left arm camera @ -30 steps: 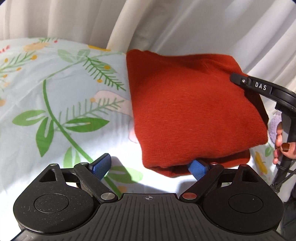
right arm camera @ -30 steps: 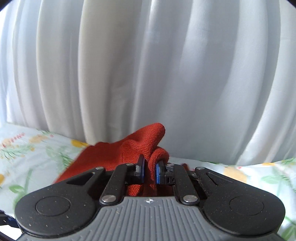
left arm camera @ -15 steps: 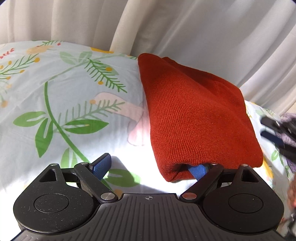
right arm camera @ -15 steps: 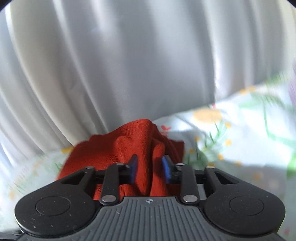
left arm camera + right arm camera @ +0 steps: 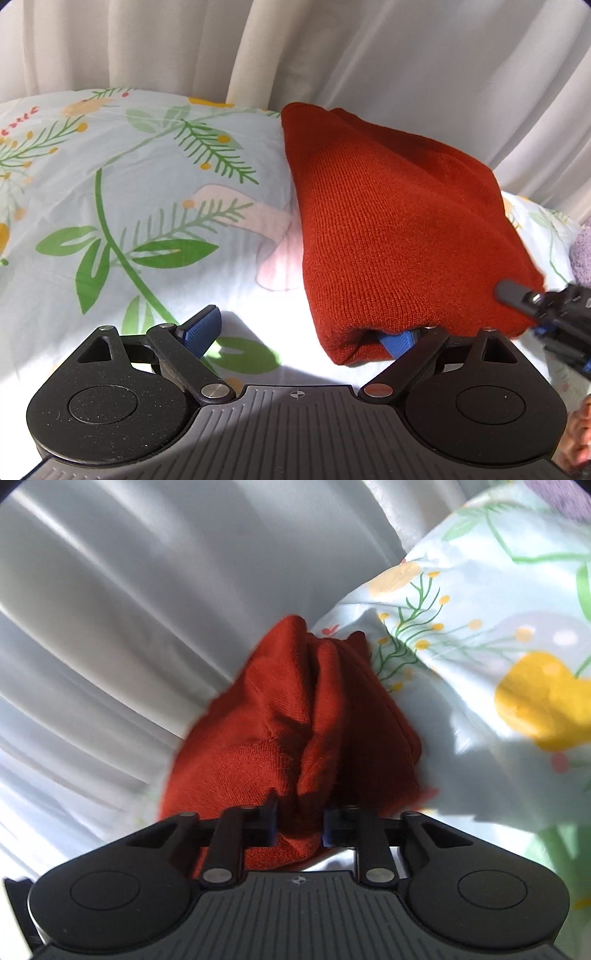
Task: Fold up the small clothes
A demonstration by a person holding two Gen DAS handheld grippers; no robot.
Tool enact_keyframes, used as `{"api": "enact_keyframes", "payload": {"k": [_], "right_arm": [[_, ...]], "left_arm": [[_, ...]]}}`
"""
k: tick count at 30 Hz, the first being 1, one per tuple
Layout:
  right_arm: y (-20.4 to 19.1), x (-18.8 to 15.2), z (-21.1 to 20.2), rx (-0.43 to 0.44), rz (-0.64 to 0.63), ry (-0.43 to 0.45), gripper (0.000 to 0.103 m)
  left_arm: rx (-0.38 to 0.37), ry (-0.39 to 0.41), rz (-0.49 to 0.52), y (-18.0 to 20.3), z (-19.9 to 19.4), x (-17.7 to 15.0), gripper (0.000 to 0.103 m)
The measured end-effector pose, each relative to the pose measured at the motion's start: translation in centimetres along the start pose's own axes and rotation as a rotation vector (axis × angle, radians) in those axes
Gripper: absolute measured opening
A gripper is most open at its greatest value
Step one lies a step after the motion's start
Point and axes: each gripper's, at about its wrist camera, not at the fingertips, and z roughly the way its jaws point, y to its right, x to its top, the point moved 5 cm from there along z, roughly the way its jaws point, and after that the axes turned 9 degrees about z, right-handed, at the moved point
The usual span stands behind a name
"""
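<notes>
The left tongs (image 5: 301, 332) are spread wide. One blue pad (image 5: 201, 328) lies bare on the sheet, and the other is tucked under the near folded edge of the rust-red knitted garment (image 5: 391, 236); nothing is pinched between them. The right tongs (image 5: 298, 825) are parted only a little, with a bunched ridge of the same garment (image 5: 295, 731) standing between the two blue pads; whether the cloth is pressed or merely passed between them cannot be told. In the left wrist view the right tongs (image 5: 546, 306) are seen at the right-hand side of the garment, at its near corner, with part of a hand (image 5: 578, 439) visible at the lower right edge.

The garment is laid folded on a pale blue floral bed sheet (image 5: 140, 221), printed with green fronds and yellow blooms. Its far corner is close to the white pleated curtain (image 5: 332, 55) that hangs behind the bed. A piece of lilac cloth (image 5: 581, 254) is seen at the right edge, beyond the garment.
</notes>
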Motion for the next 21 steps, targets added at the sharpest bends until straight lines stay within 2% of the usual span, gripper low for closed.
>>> {"api": "enact_keyframes", "payload": {"k": [1, 2, 3, 5, 6, 7, 8, 9, 10, 11, 13, 15, 16, 19, 21], "right_arm": [[-0.9, 0.0, 0.2, -0.016, -0.032, 0.018, 0.018], [-1.3, 0.1, -0.3, 0.023, -0.02, 0.024, 0.018], [-1.1, 0.4, -1.5, 0.116, 0.043, 0.012, 0.018], [0.1, 1.5, -2.2, 0.376, 0.266, -0.023, 0.018], [0.9, 2.0, -2.0, 0.449, 0.348, -0.031, 0.018], [1.7, 2.3, -1.9, 0.444, 0.379, -0.027, 0.018], [2.2, 2.4, -1.7, 0.353, 0.34, -0.012, 0.018], [2.2, 2.4, -1.5, 0.205, 0.234, 0.003, 0.018], [1.6, 2.0, -0.9, 0.091, 0.129, 0.01, 0.018], [1.0, 1.6, -0.7, 0.052, 0.065, 0.013, 0.018], [-0.3, 1.2, -1.1, 0.084, 0.027, 0.021, 0.018], [-0.4, 2.0, -1.4, 0.257, 0.123, 0.019, 0.018], [-0.4, 2.6, -0.8, 0.264, 0.148, 0.021, 0.018], [0.2, 2.5, -0.7, 0.063, -0.016, 0.051, 0.018], [0.3, 2.1, -0.6, 0.019, -0.101, 0.051, 0.019]], "left_arm": [[0.015, -0.002, -0.003, -0.1, 0.0, 0.0, 0.094], [0.028, -0.004, -0.008, -0.3, -0.1, 0.0, 0.094], [0.038, -0.005, -0.014, -0.5, -0.1, 0.0, 0.094], [0.041, -0.001, -0.026, -0.9, -0.1, 0.1, 0.095], [0.036, -0.002, -0.03, -0.9, 0.0, 0.1, 0.096], [0.036, -0.003, -0.027, -0.9, 0.0, 0.1, 0.096], [0.038, -0.004, -0.018, -0.7, 0.1, 0.1, 0.096], [0.043, -0.005, -0.012, -0.6, 0.1, 0.1, 0.096], [0.05, -0.003, -0.015, -0.6, 0.1, 0.1, 0.096], [0.05, -0.002, -0.027, -0.8, -0.1, 0.1, 0.096], [0.041, -0.003, -0.054, -1.3, -0.3, 0.1, 0.096], [0.021, -0.01, -0.055, -1.6, -0.4, 0.0, 0.096], [0.007, -0.02, -0.056, -1.7, -0.4, 0.0, 0.096], [-0.009, -0.038, -0.054, -2.1, -0.7, -0.4, 0.096], [-0.022, -0.059, -0.065, -2.8, -1.2, -0.5, 0.096]]}}
